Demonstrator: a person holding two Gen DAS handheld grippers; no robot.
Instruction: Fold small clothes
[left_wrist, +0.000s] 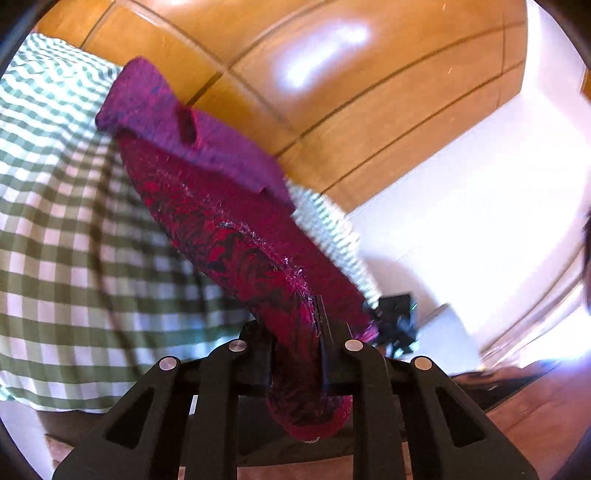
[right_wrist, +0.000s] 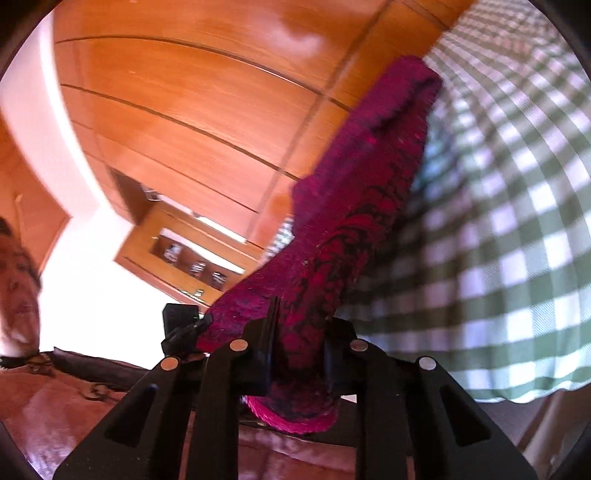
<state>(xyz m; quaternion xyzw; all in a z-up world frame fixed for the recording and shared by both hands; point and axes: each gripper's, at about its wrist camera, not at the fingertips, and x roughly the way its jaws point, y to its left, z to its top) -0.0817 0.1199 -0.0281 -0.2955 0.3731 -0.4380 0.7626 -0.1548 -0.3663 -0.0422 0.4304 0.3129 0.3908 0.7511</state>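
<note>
Spanning the background, wooden panels (left_wrist: 369, 110) meet a green-checked cloth (left_wrist: 55, 221).

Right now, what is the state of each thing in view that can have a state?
Left tongs: shut on the garment.
Right tongs: shut on the garment.
Magenta knitted garment with red-and-black pattern: gripped by both tongs, partly lifted, one flap folded over.
Green-and-white checked cloth: spread flat under the garment.
</note>
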